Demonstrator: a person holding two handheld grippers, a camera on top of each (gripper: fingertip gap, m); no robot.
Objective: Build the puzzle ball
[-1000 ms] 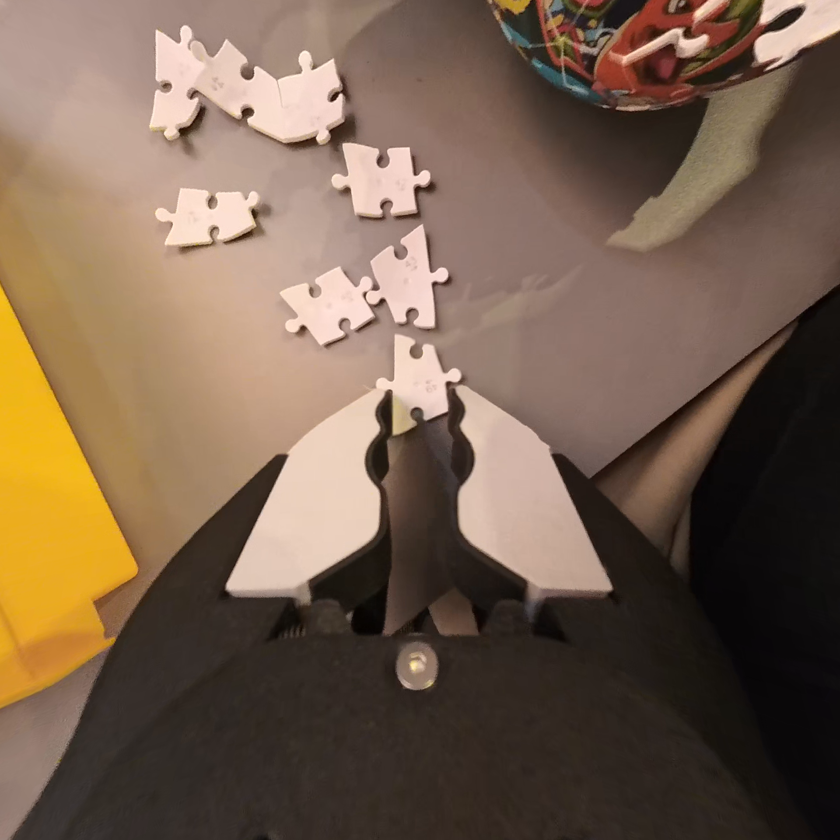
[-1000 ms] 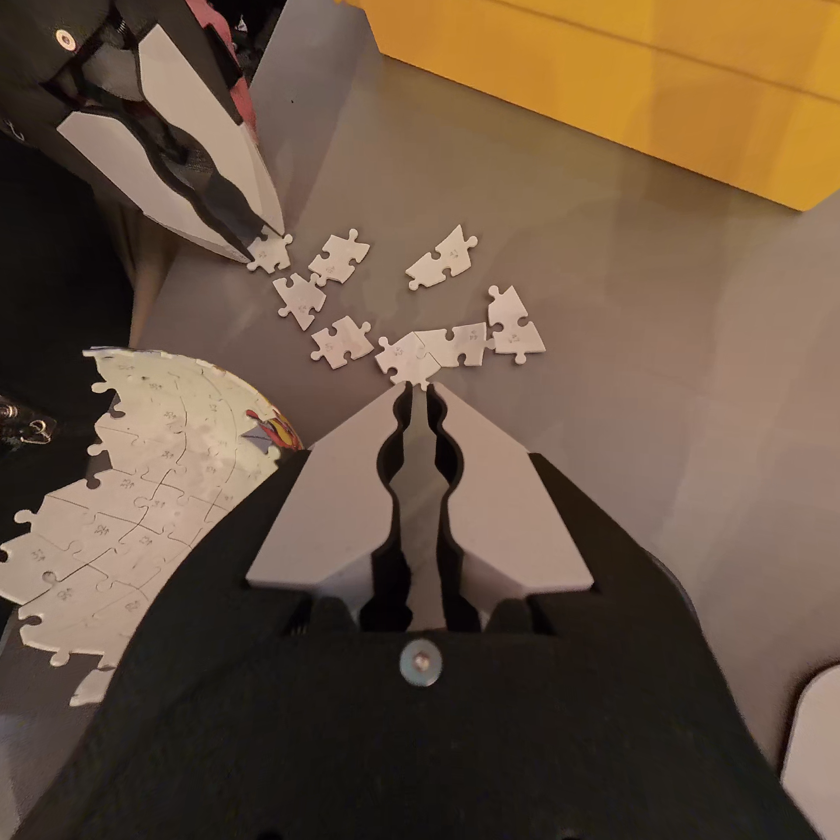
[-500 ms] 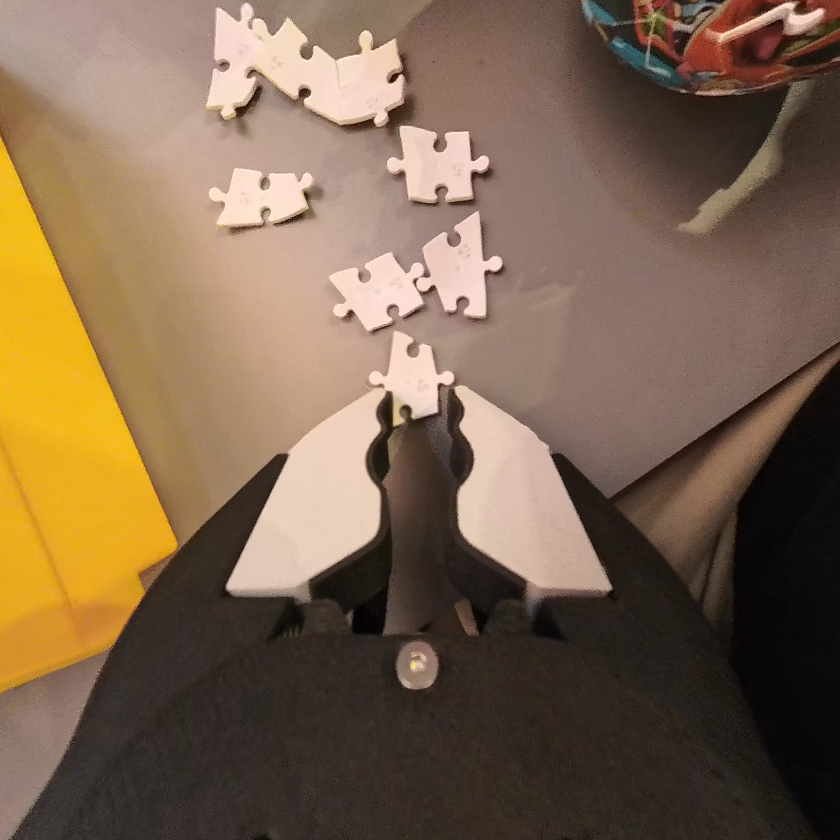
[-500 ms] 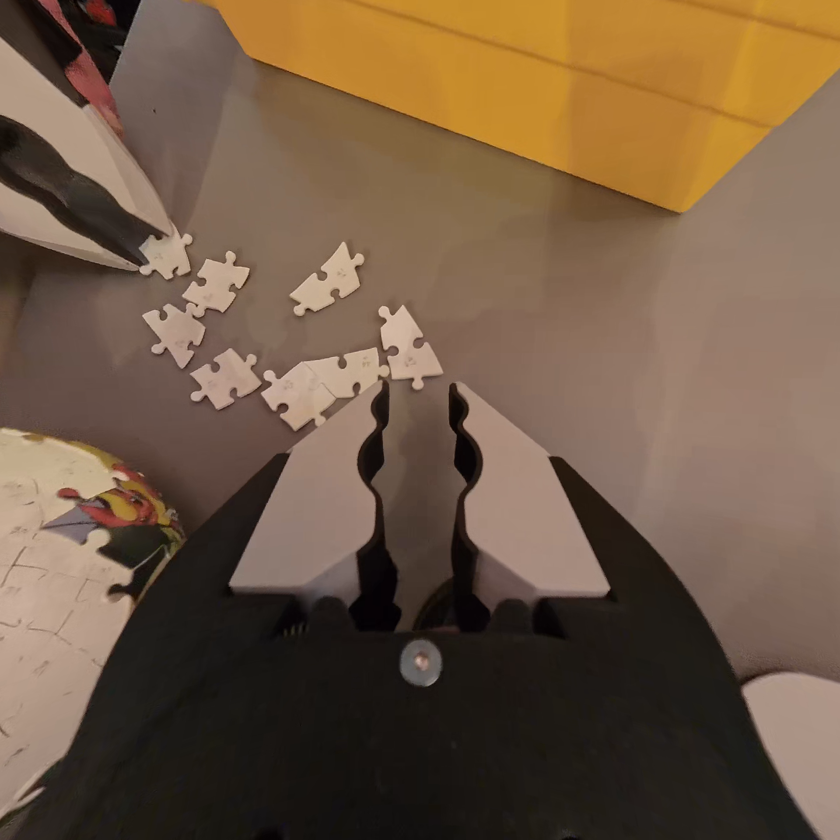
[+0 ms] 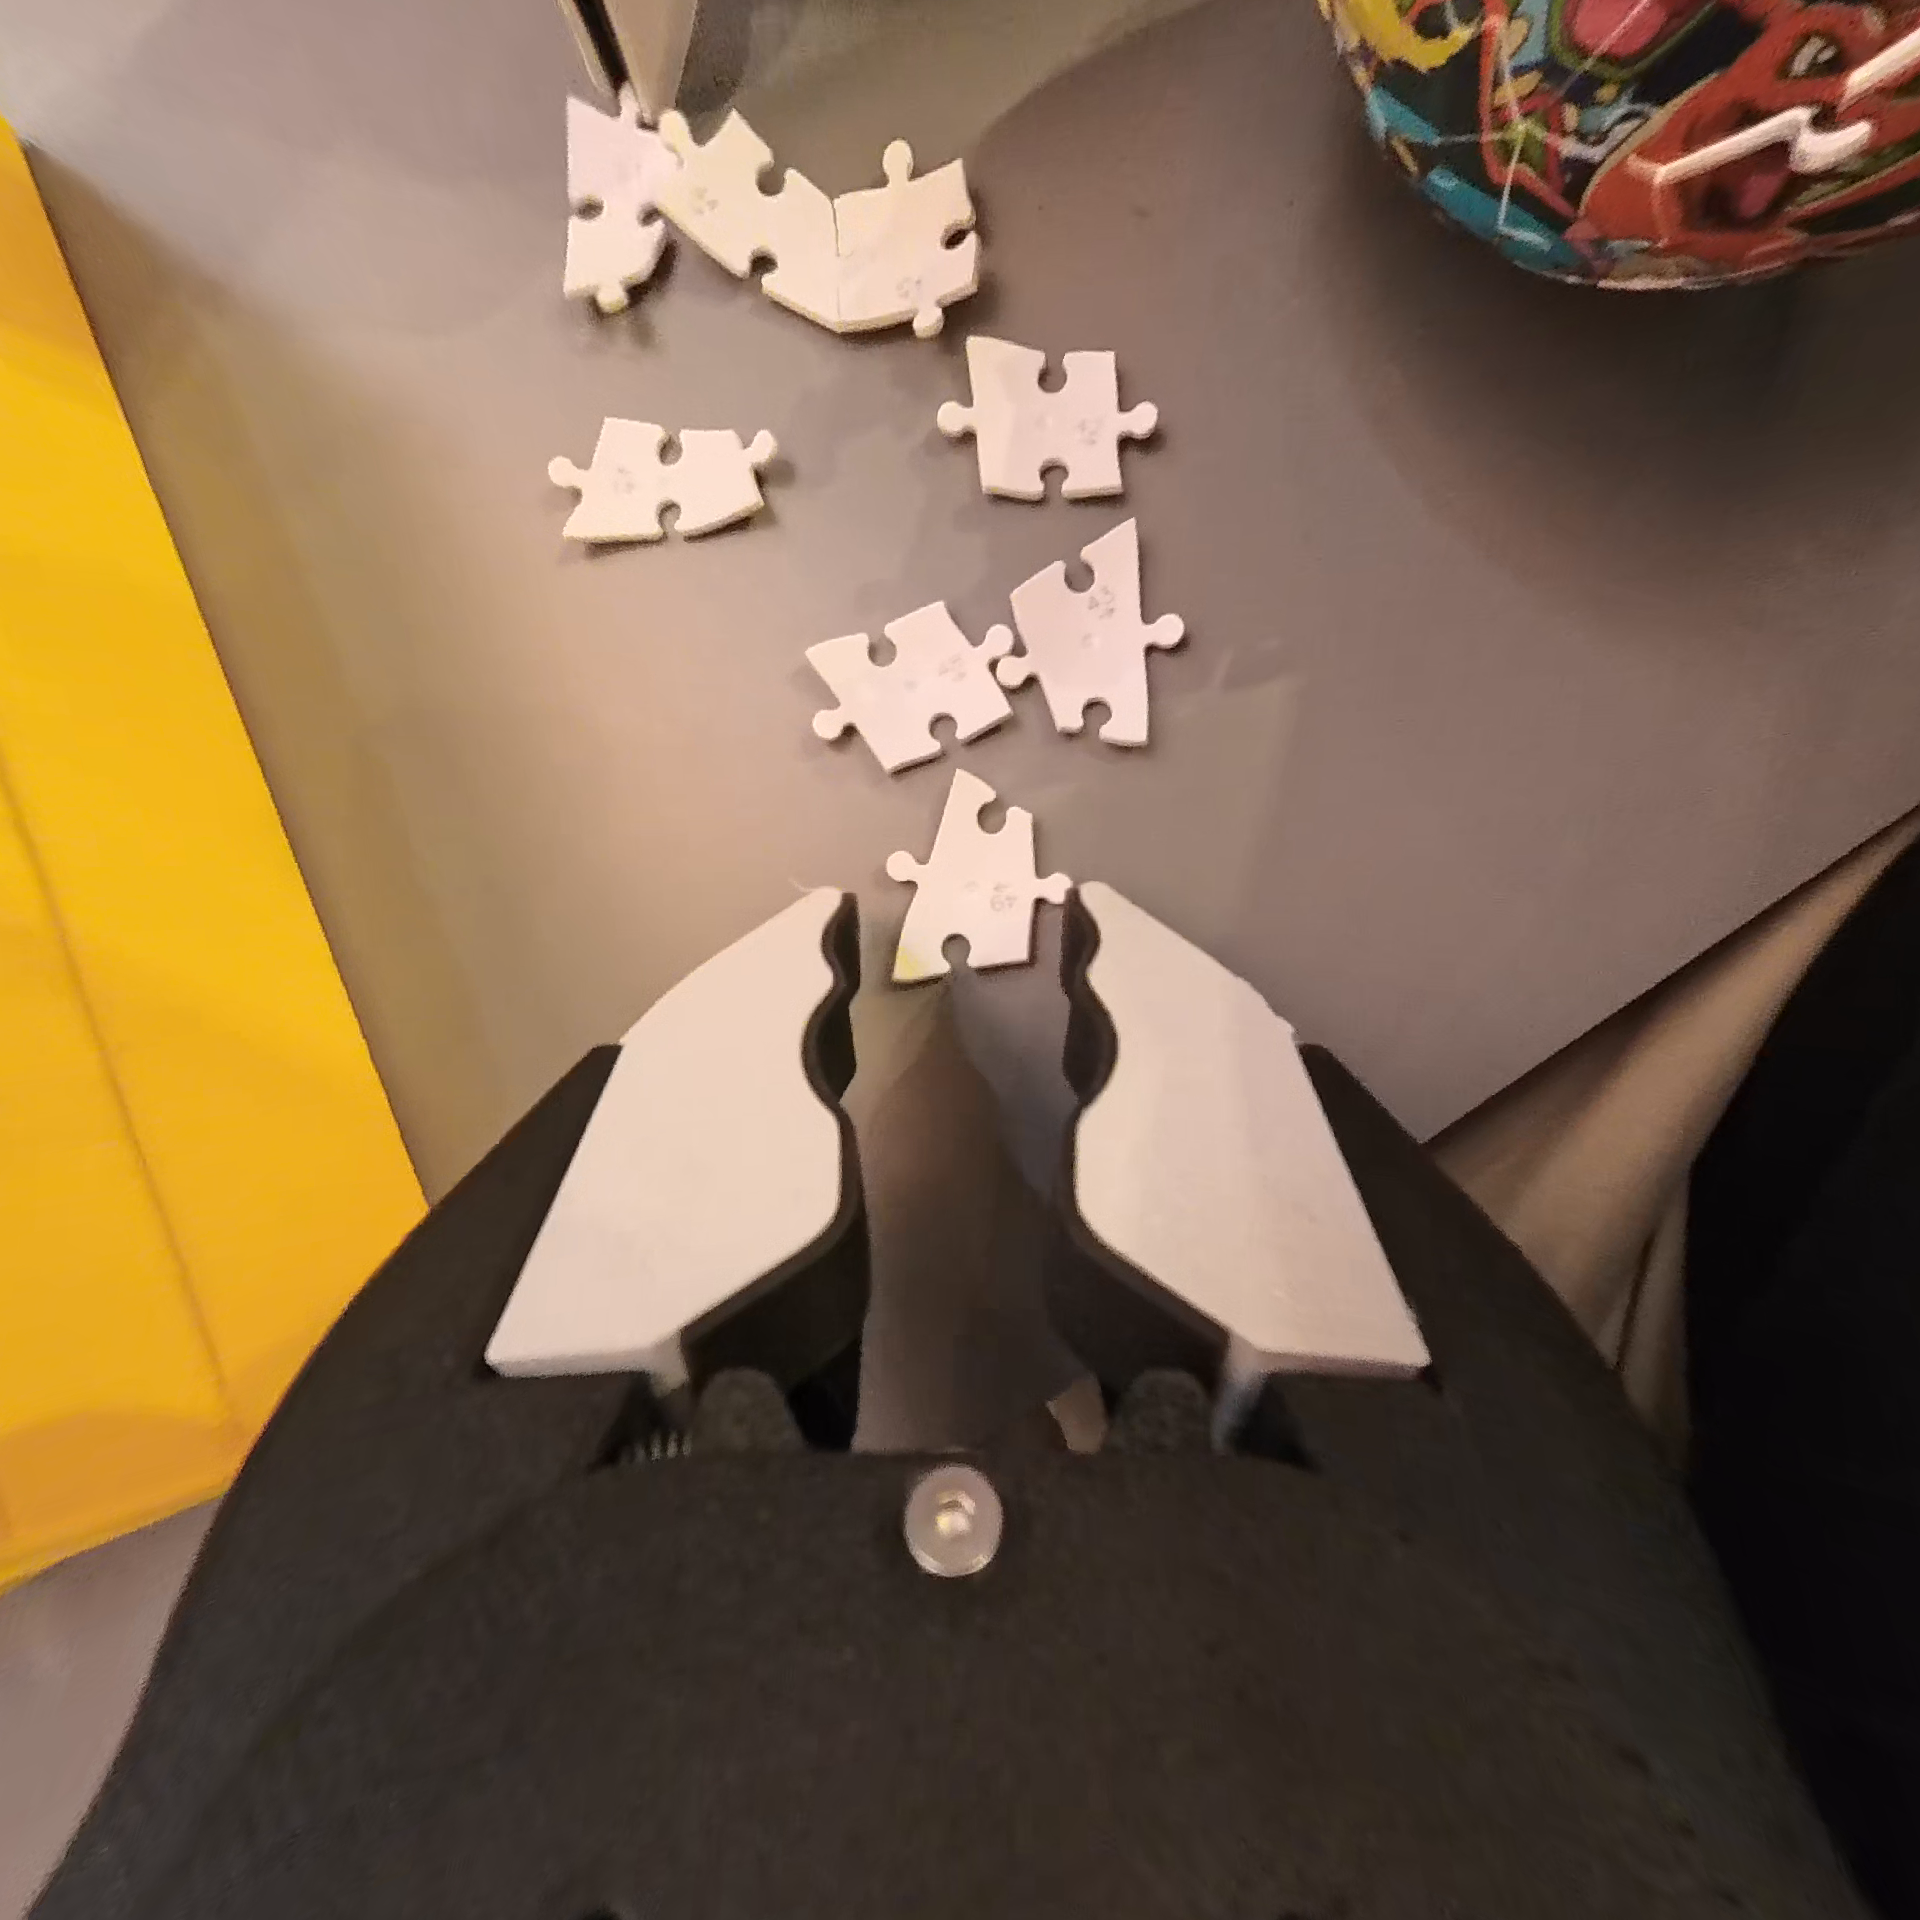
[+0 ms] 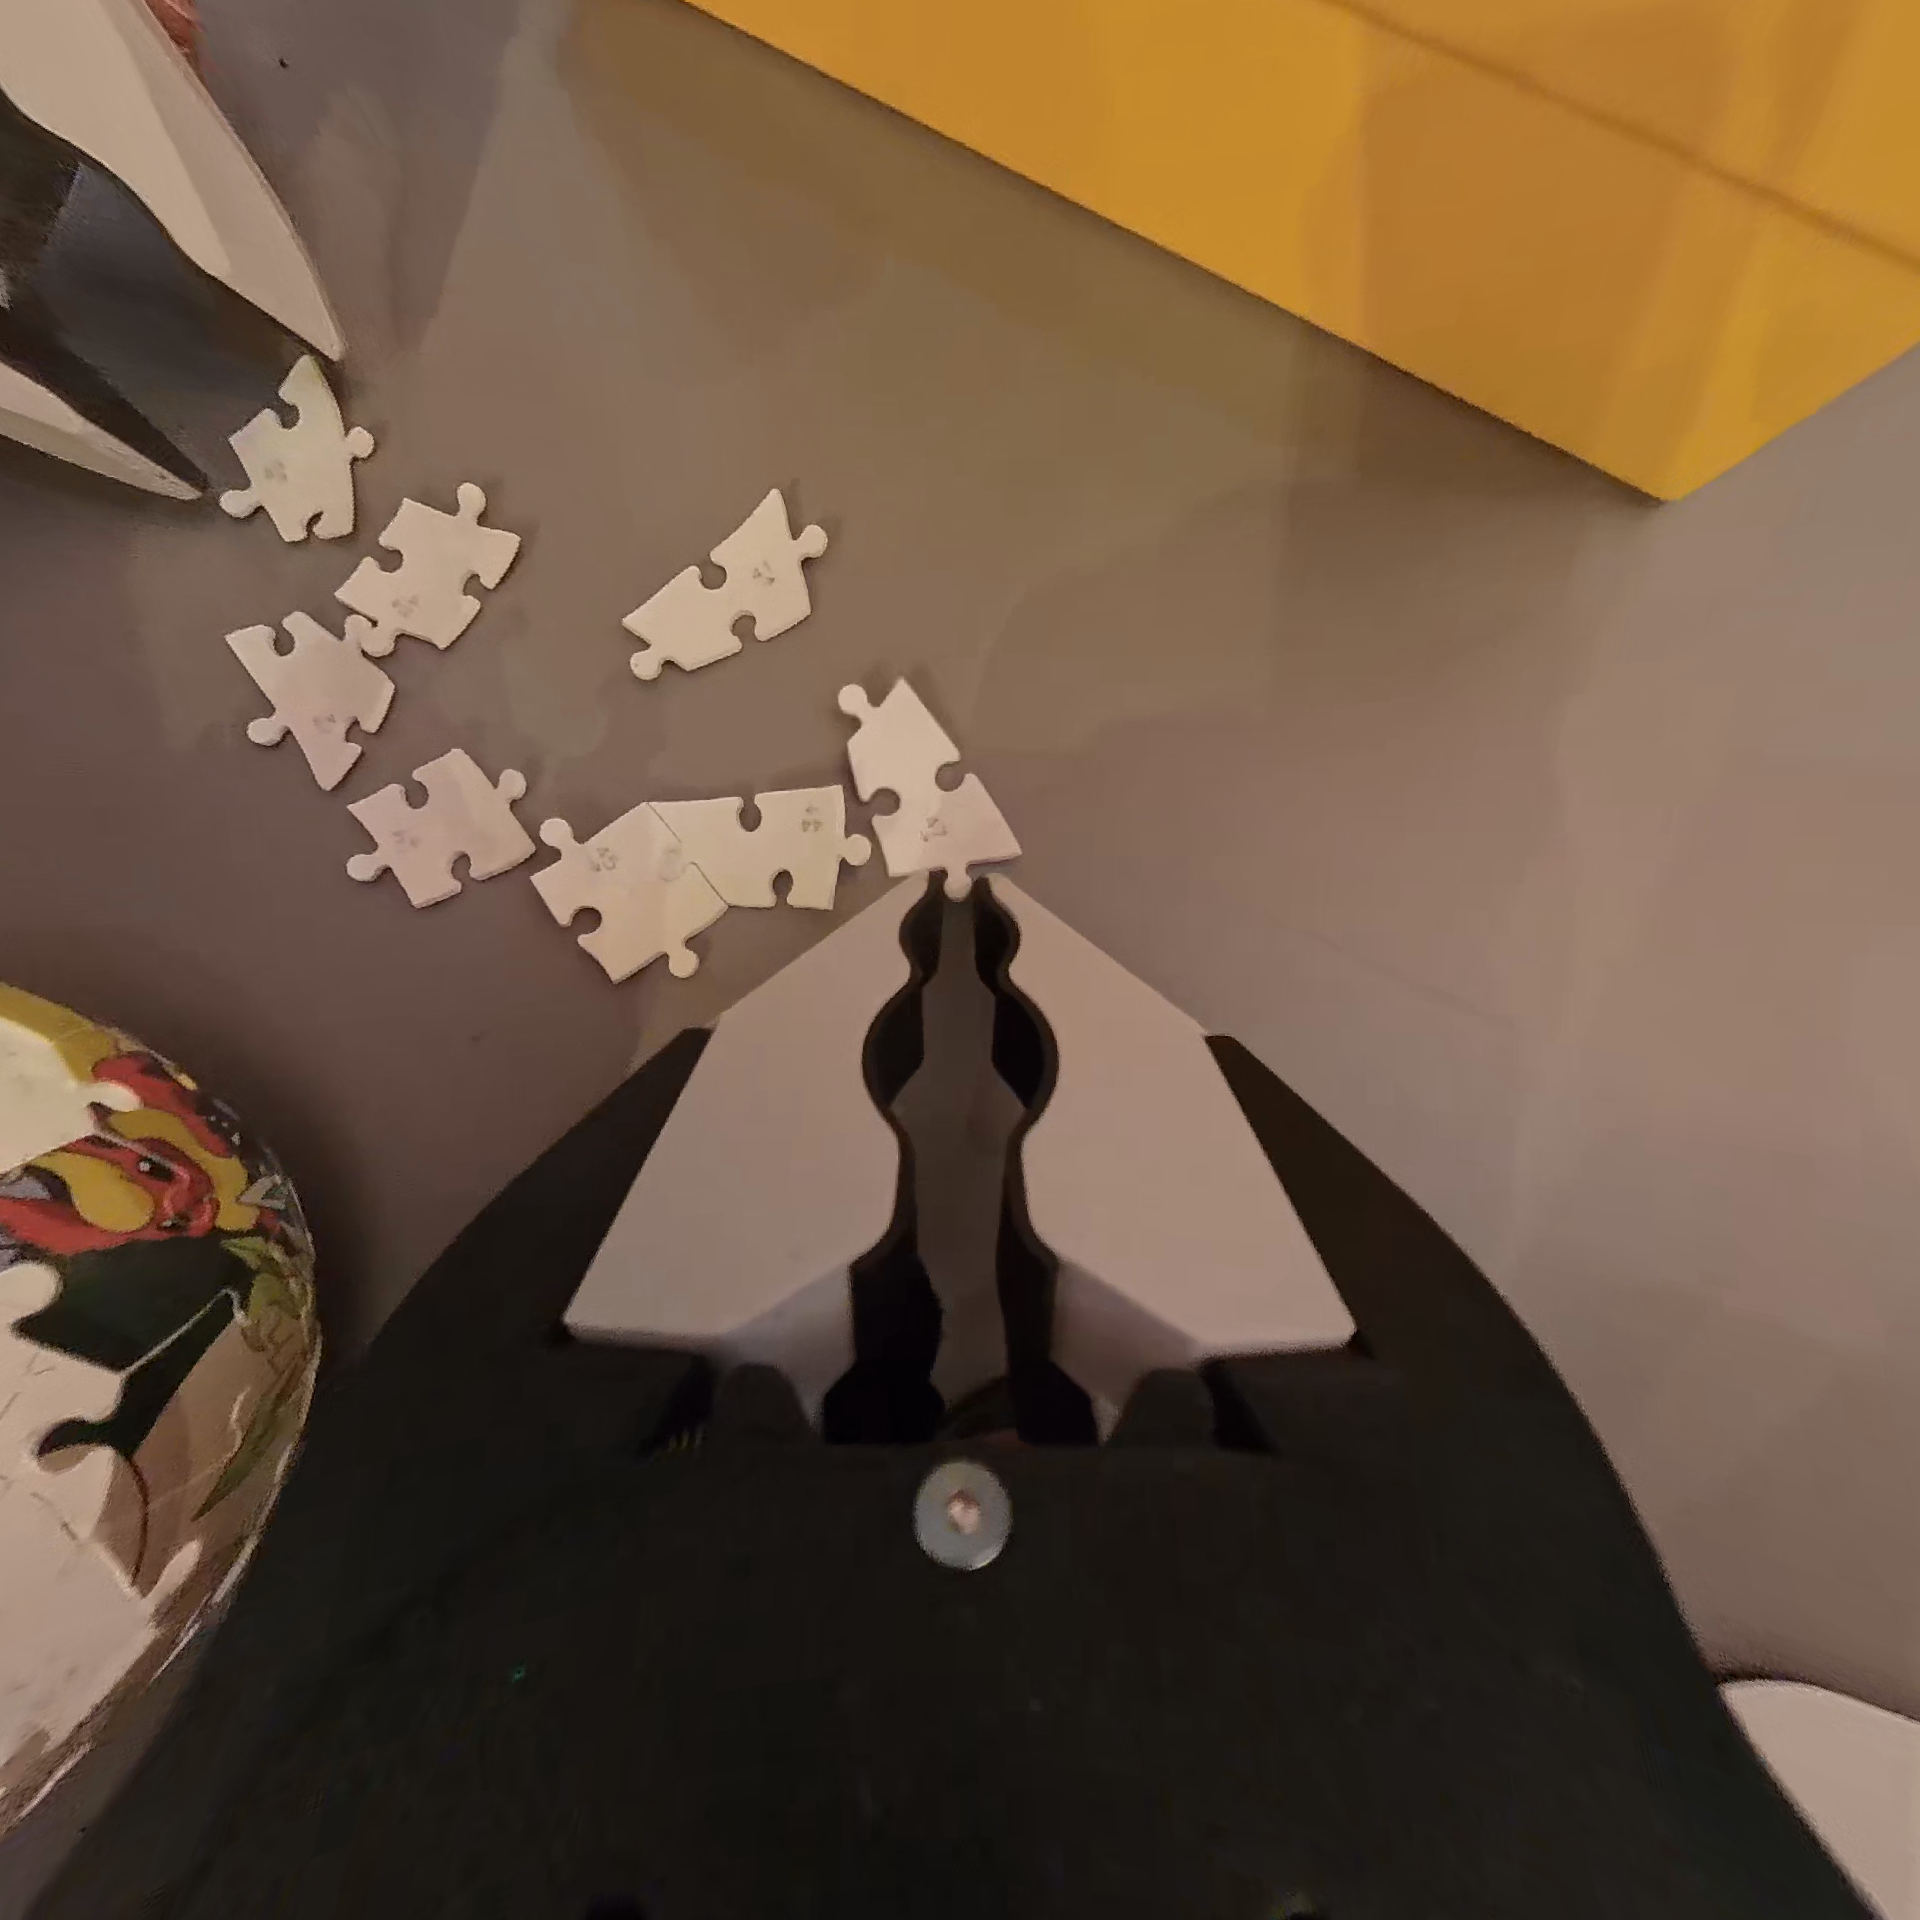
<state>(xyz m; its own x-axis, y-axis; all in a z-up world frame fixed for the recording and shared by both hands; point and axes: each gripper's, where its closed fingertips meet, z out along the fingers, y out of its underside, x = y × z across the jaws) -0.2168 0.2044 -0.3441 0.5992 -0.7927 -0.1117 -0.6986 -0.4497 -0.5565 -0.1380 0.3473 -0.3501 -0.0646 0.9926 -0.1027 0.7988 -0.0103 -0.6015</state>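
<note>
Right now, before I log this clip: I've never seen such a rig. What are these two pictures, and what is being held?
No robot: a person holds two pincers, each with a camera looking along its fingers. One picture is from the left gripper, open, with a triangular piece lying flat between its fingertips, not gripped. The other is from the right gripper, closed on the tab of a second piece. More white pieces lie on the grey table, near the unfinished puzzle ball and a yellow box.

Right tongs (image 6: pixel 958 885) pinching tab of white puzzle piece (image 6: pixel 928 792); puzzle ball (image 6: pixel 135 1278) lower left
</note>
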